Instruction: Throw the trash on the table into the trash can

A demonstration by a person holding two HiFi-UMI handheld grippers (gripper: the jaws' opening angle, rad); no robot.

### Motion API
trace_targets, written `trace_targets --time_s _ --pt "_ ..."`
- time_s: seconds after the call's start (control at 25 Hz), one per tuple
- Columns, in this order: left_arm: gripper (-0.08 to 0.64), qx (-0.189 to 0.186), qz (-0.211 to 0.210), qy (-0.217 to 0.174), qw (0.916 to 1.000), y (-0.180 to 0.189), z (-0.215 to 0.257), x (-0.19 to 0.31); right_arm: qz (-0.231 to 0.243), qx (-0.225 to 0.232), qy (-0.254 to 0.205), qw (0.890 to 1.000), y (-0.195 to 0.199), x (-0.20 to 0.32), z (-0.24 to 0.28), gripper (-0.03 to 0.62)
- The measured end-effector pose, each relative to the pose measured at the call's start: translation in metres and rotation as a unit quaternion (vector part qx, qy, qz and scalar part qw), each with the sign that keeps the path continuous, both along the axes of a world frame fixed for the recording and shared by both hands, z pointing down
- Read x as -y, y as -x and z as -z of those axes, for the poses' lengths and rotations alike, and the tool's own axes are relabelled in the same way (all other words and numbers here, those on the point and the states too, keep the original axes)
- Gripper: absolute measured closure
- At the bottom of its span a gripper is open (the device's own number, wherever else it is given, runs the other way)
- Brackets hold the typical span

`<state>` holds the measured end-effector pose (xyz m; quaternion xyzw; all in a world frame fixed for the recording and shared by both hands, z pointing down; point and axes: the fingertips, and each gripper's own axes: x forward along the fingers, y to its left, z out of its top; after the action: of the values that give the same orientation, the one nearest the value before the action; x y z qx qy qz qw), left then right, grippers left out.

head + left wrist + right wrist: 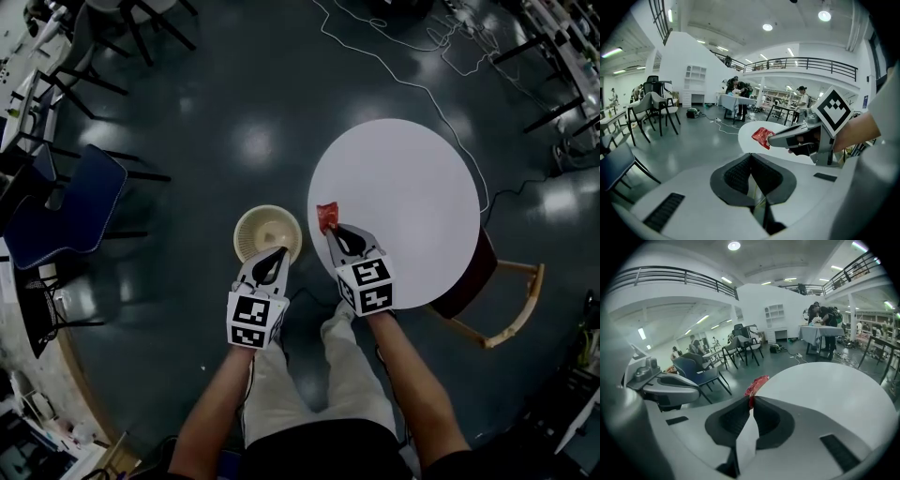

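From the head view we look down on a round white table (403, 197) at the right and a round cream trash can (251, 230) on the dark floor just left of it. Our right gripper (330, 230) reaches to the table's near left rim and is clenched on a crumpled red wrapper (326, 217), which sticks out past the jaw tips. Our left gripper (281, 251) hovers over the near right edge of the trash can, jaws pressed together. A blue padded chair (75, 202) stands well apart at the far left, and a wooden chair (511, 300) is tucked at the table's right side. In the left gripper view we see that gripper's two dark jaws meeting with nothing between them. Beyond them the right gripper holds the red wrapper by one edge in front of the white tabletop. In the right gripper view we see its jaws pinching the red wrapper at their tips, with the wrapper rising at the table's left rim. The left gripper lies near on the left, in front of the blue chair.
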<state>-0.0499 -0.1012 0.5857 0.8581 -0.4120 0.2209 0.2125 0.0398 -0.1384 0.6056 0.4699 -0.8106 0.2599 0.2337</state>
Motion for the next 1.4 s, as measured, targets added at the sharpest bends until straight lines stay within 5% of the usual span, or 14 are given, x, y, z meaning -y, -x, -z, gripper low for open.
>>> trace_targets --time_s 0.72,1.4 --pt "0.545 -0.003 0.059 0.045 0.9973 0.155 -0.063 -0.041 0.052 0.010 0.031 0.998 0.166 -0.024 -0.059 0.554" --pt "0.545 0.000 0.025 0.082 0.9964 0.203 -0.186 -0.030 0.028 0.009 0.065 0.997 0.217 -0.002 -0.187 0.554"
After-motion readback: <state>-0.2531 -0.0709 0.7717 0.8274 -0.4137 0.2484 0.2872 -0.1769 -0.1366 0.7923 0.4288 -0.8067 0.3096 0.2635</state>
